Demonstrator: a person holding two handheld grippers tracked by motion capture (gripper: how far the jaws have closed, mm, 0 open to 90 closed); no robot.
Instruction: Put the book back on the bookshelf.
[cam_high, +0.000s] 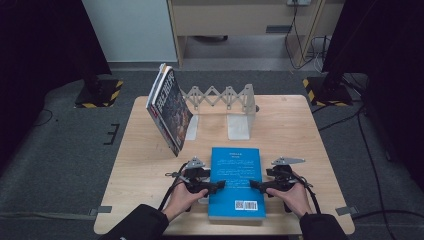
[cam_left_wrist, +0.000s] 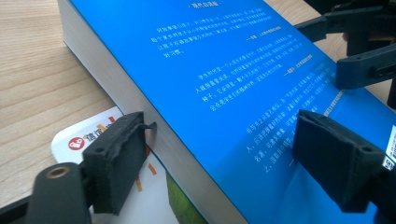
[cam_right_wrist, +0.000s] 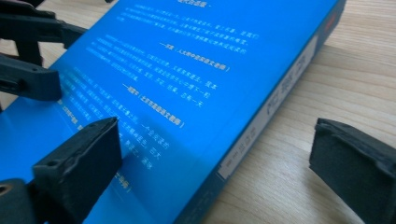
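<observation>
A thick blue book (cam_high: 236, 175) lies flat on the wooden table (cam_high: 290, 130), back cover and barcode up. My left gripper (cam_high: 220, 186) reaches in from the book's left side. In the left gripper view it (cam_left_wrist: 219, 149) is open, one jaw beside the page edge and the other above the blue book's cover (cam_left_wrist: 224, 70), neither pressing. My right gripper (cam_high: 254, 185) comes in from the right. In the right gripper view it (cam_right_wrist: 215, 154) is wide open across the spine edge of the blue book (cam_right_wrist: 187, 60), one jaw over the cover and one over bare wood.
A thin white booklet (cam_left_wrist: 88, 135) lies under the blue book's left edge. At the back, a dark-covered book (cam_high: 169, 107) leans against an expanding metal book rack (cam_high: 227, 97). Bare table lies to either side of the hands.
</observation>
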